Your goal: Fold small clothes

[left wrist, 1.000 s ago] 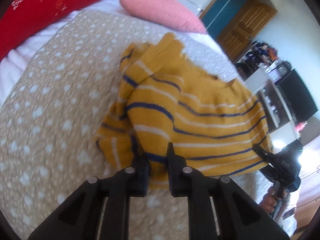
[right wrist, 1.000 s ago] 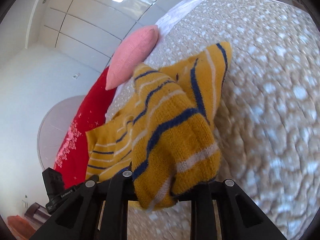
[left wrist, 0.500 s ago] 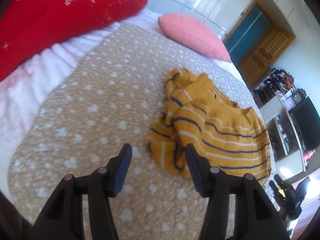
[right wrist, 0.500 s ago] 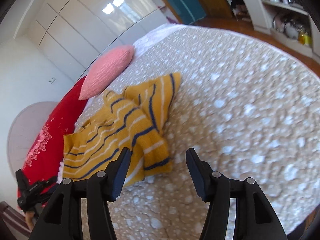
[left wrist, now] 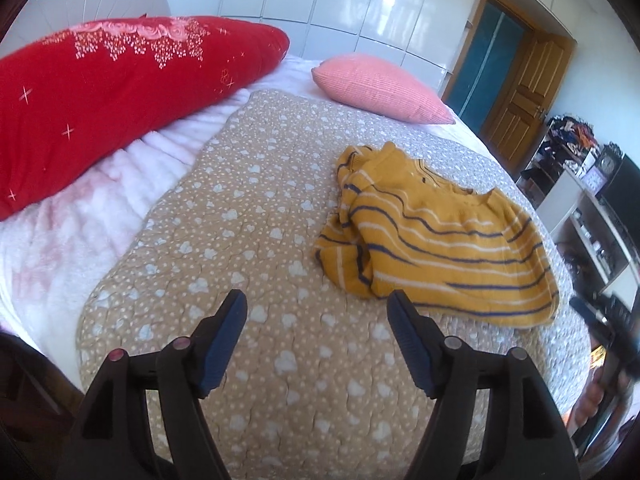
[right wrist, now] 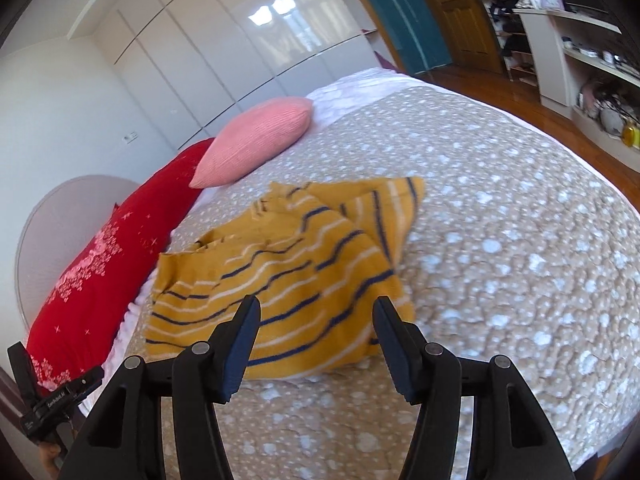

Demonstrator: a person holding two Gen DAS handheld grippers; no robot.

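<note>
A small mustard sweater (left wrist: 448,236) with navy and white stripes lies loosely gathered on a beige quilt (left wrist: 256,208) dotted with white hearts, as a person works above it with 2 handheld grippers. The left gripper (left wrist: 316,340) hangs over bare quilt, its blue-padded fingers (left wrist: 224,340) spread wide with nothing between them; the jaws have just been opening. The right gripper (right wrist: 314,344) is likewise spread and empty, its jaws having opened too, though they look settled now.

From the left gripper, the sweater lies ahead and off to the right, its near bunched corner just beyond the right-hand finger. From the right gripper, the garment sits straight ahead, its striped hem edge showing directly between the fingertips. That makes the right hand the nearer one and better lined up for a fresh pinch. The sweater's long axis appears to run across the left gripper's view and slantwise away from the right gripper's, hem nearest, with 1 sleeve flopped toward a pink cushion (right wrist: 256,140).

A red pillow (left wrist: 120,92) rests at the head of the bed, well apart from the work. The fold looks only partly done.
</note>
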